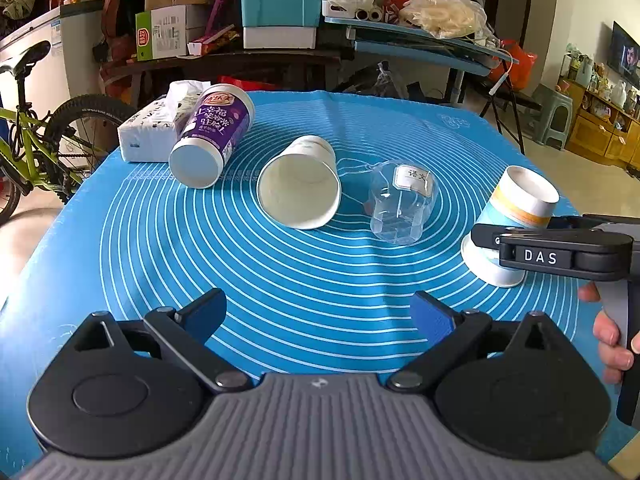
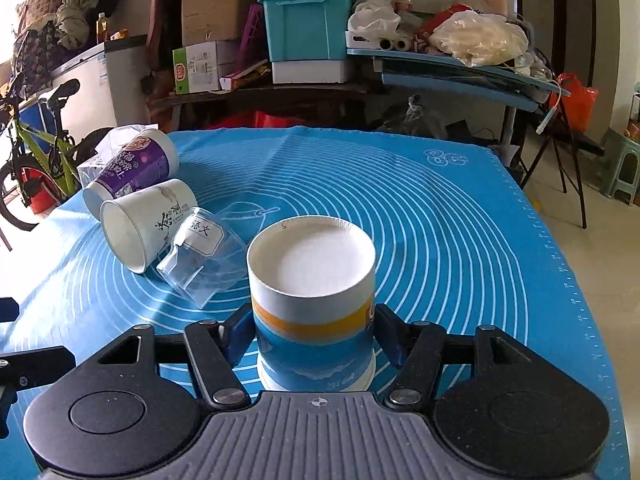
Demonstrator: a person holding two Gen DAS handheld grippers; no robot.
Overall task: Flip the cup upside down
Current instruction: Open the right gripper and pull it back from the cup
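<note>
A blue, orange and white paper cup (image 2: 312, 300) stands upside down on the blue mat (image 2: 440, 240), rim down and base up. My right gripper (image 2: 313, 334) has a finger on each side of it, pads at or very near the cup wall. The left wrist view shows the same cup (image 1: 516, 212) at the right with the right gripper (image 1: 552, 256) across its lower part. My left gripper (image 1: 320, 318) is open and empty over the near part of the mat (image 1: 300, 280).
Three cups lie on their sides on the mat: a purple one (image 1: 212, 132), a white paper one (image 1: 300, 184) and a clear plastic one (image 1: 400, 204). A tissue pack (image 1: 156, 128) sits at the far left. Cluttered shelves and a bicycle (image 1: 32, 148) stand beyond the table.
</note>
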